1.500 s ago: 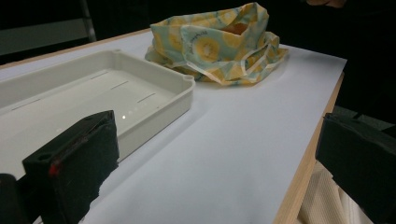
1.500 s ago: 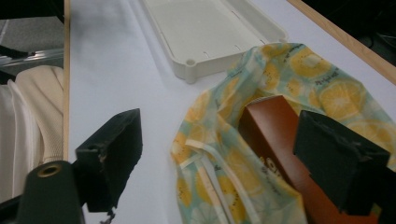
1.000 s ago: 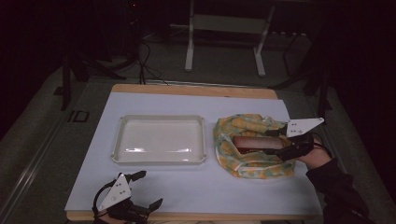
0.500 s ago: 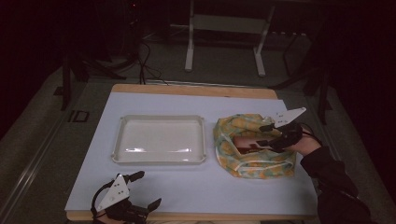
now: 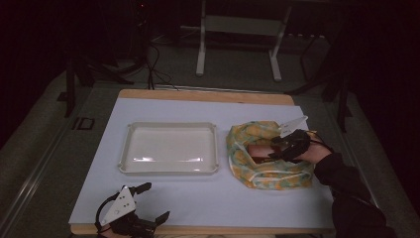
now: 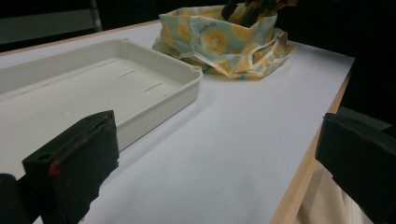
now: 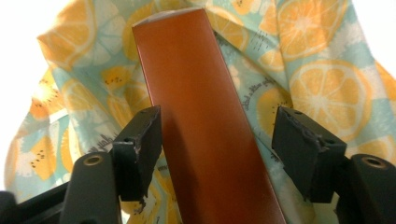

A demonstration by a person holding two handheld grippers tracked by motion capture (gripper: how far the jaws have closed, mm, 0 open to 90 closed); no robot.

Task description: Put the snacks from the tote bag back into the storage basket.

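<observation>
At the near edge of the desk (image 5: 208, 208), towards its left corner, we see the left gripper (image 5: 151, 201) resting with its jaws spread wide and nothing between them; in the left gripper view only bare white surface lies between its pads.

Further in, left of the middle, sits a shallow cream tray (image 5: 168, 168), and it holds nothing.

Towards the right edge lies a soft fabric bag (image 5: 270, 176) printed with orange slices, its mouth slumped open. Inside it rests a long reddish-brown box (image 7: 205, 121), lying flat on the cloth.

The right gripper (image 5: 275, 148) reaches into the bag from the right edge. Its jaws have just been opening, and the box lies between them. In the right gripper view the left pad stands just beside the box's edge and the right pad is clearly apart from it; whether the left pad actually touches, we cannot quite tell. The grip looks loose, moderately wide.
</observation>
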